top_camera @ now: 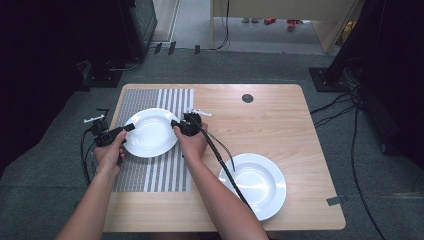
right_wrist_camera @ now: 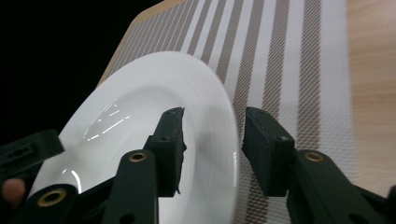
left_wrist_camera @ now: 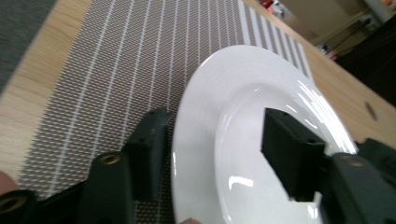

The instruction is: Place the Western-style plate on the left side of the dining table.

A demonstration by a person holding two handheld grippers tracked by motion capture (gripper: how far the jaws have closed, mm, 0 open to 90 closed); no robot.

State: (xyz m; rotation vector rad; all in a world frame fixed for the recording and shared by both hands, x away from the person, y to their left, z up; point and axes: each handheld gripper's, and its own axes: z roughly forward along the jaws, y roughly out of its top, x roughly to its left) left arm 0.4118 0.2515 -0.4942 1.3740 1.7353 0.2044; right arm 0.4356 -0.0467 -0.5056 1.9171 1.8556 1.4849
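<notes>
Nearest the lens in the left gripper view, the left gripper (left_wrist_camera: 210, 154) has its two black fingers spread, straddling the rim of the round white ceramic soup plate (left_wrist_camera: 243, 140): one finger sits outside the rim over the grey-and-white striped woven placemat (left_wrist_camera: 107, 74), the other hangs over the plate's hollow. Neither pad appears to press the rim.

The right gripper (right_wrist_camera: 212, 149) stands likewise at the opposite rim, fingers parted, rim between them with a gap on each side. This reads as a two-handed carry just set down, or about to be gripped; the plate rests on the placemat.

Beyond the right fingers lie bare stripes, then open light wooden table (top_camera: 280, 115). Outside the left fingers the placemat's edge and the table's edge are near, so there is little room that way. A second white plate (top_camera: 254, 184) sits well apart, beside the person's right forearm.
</notes>
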